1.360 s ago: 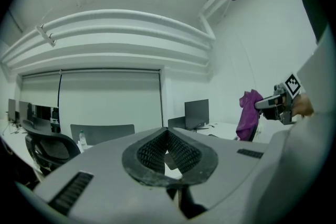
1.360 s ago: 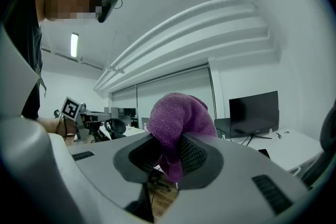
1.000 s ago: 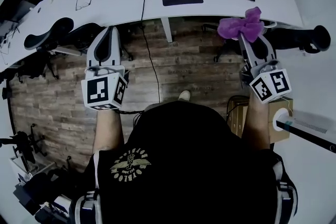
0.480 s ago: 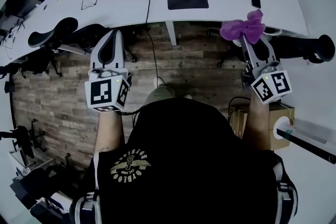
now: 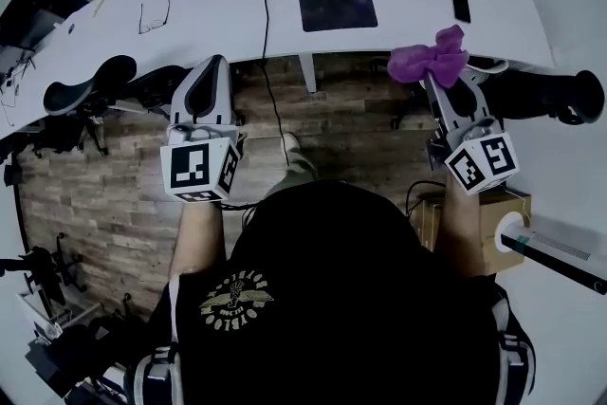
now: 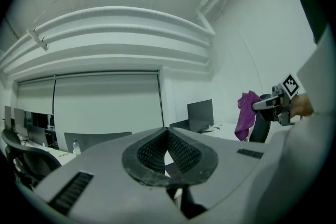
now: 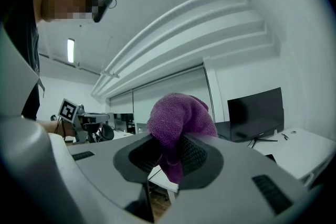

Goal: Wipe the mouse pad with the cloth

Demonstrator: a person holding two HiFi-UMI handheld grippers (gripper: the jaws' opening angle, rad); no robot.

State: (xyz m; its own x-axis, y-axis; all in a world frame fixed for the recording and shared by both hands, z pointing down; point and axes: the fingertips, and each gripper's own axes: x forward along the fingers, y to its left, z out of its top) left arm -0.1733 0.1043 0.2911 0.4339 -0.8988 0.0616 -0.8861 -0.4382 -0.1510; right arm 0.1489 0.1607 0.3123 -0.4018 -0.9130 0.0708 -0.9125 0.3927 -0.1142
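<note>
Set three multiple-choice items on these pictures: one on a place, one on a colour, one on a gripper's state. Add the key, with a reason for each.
1. Where does the mouse pad lie?
A. on the floor
B. on the white desk
C. on a chair

2. What colour is the cloth?
A. purple
B. yellow
C. white

3. How is the left gripper?
A. wide open
B. shut on the cloth
C. shut and empty

Key:
1 B: the dark pad lies flat on the desk top.
2 A: the cloth pinched in the right gripper is purple.
3 C: in the left gripper view its jaws meet with nothing between them.
</note>
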